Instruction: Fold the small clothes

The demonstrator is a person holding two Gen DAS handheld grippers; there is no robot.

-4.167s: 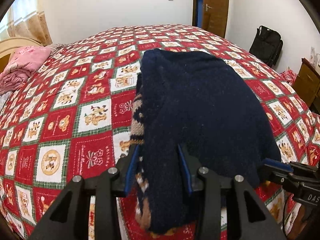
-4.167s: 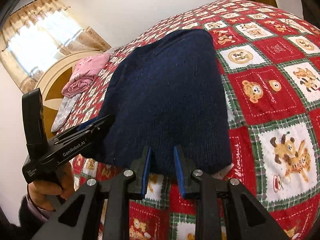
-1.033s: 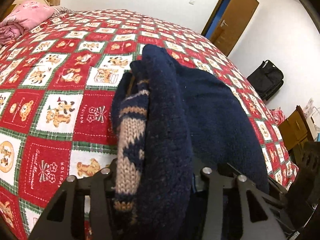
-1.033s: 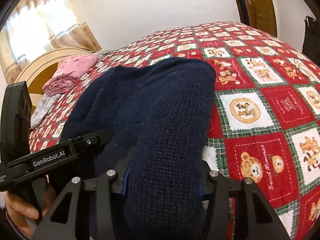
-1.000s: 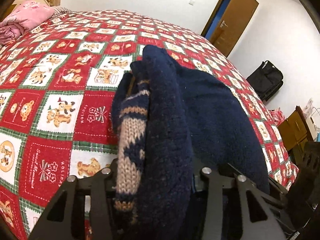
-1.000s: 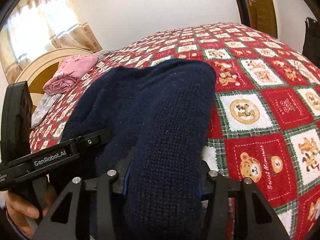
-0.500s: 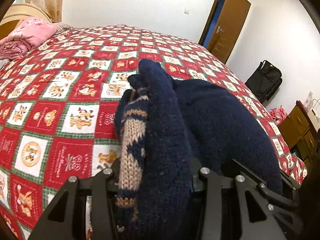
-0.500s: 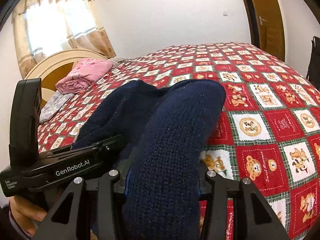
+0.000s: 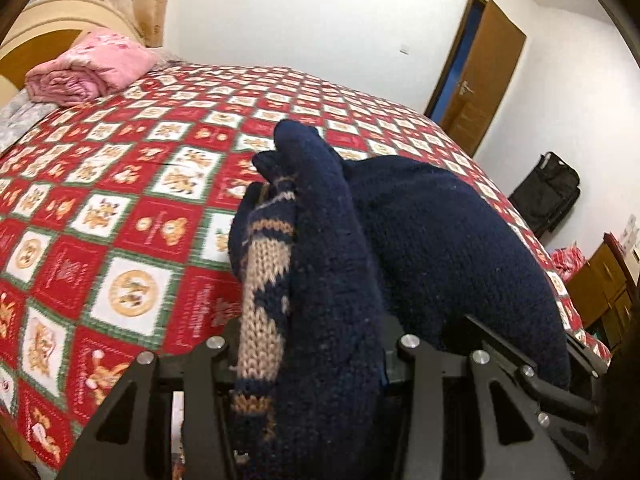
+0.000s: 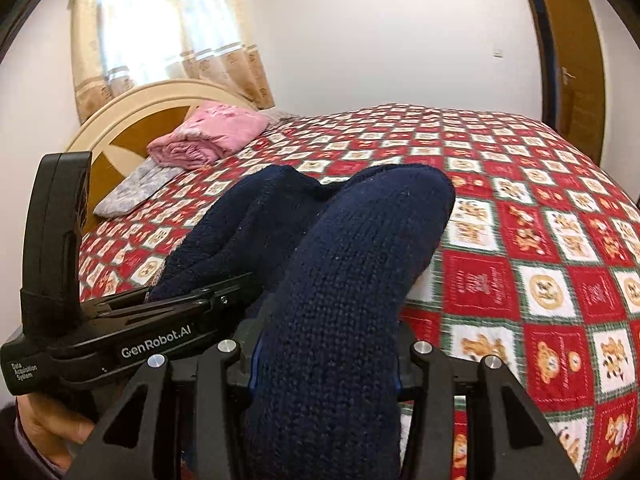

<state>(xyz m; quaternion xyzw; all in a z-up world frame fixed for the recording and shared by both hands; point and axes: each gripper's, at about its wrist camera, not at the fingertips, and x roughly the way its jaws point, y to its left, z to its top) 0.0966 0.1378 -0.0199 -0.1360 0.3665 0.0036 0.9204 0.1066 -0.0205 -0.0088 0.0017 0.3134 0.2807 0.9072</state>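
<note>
A navy knit sweater with a beige patterned band is lifted at its near edge above the red checked bedspread. My left gripper is shut on its left near corner; the cloth drapes over the fingers and hides them. My right gripper is shut on the right near corner of the sweater, which bulges up over the jaws. The left gripper's body shows at the left of the right wrist view, held by a hand.
A folded pink garment and a grey one lie by the headboard. A brown door, a black bag and a wooden cabinet stand to the right of the bed.
Both grippers have risen with the sweater's near edge and tilted up; more of the wall, window and headboard is in view. The grip on the sweater is unchanged.
</note>
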